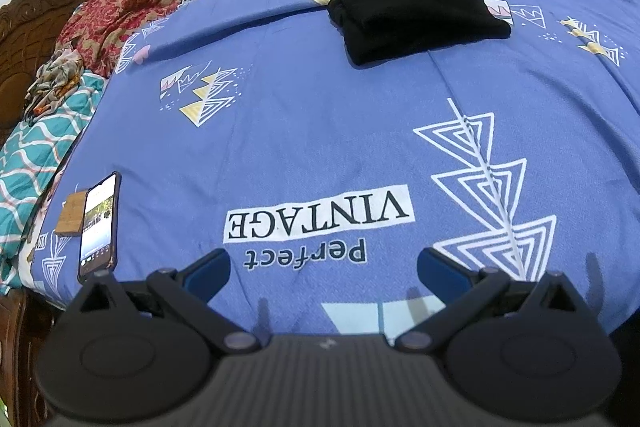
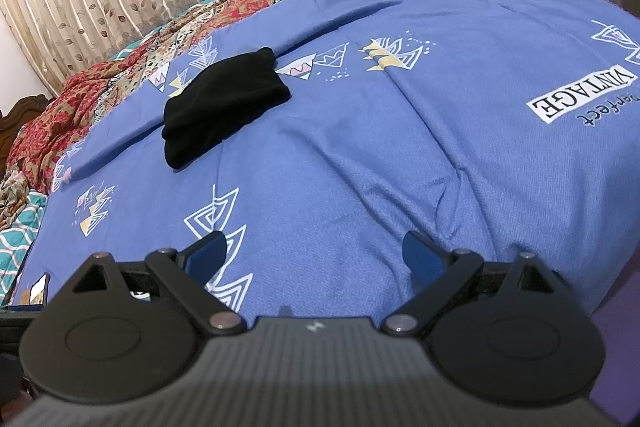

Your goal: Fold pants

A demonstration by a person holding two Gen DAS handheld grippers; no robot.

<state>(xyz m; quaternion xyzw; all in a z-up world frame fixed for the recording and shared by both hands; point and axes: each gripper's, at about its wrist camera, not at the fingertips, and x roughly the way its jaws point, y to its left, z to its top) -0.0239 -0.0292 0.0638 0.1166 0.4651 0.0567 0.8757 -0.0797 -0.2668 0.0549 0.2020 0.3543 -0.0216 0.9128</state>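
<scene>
My left gripper [image 1: 324,267] hangs over the near edge of the bed with its blue-padded fingers [image 1: 208,269] spread wide and nothing between them. My right gripper [image 2: 316,255] is the same — fingers [image 2: 422,261] far apart, holding nothing, just above the blue bedsheet [image 2: 440,147].

Outward from both, the sheet runs bare past the "Perfect VINTAGE" print [image 1: 320,217] to the black pants [image 1: 416,15], which lie folded into a compact stacked bundle well apart from either gripper, toward the far side of the bed. In the left view the bundle's long axis runs roughly left to right across my line of sight, with the layered edges showing at its left end. In the right view the pants [image 2: 224,107] sit ahead and to my left, the long axis slanting from near-left up to far-right.

A phone [image 1: 100,225] with its screen lit rests at the sheet's left edge — beside a small brown card [image 1: 72,213].
</scene>
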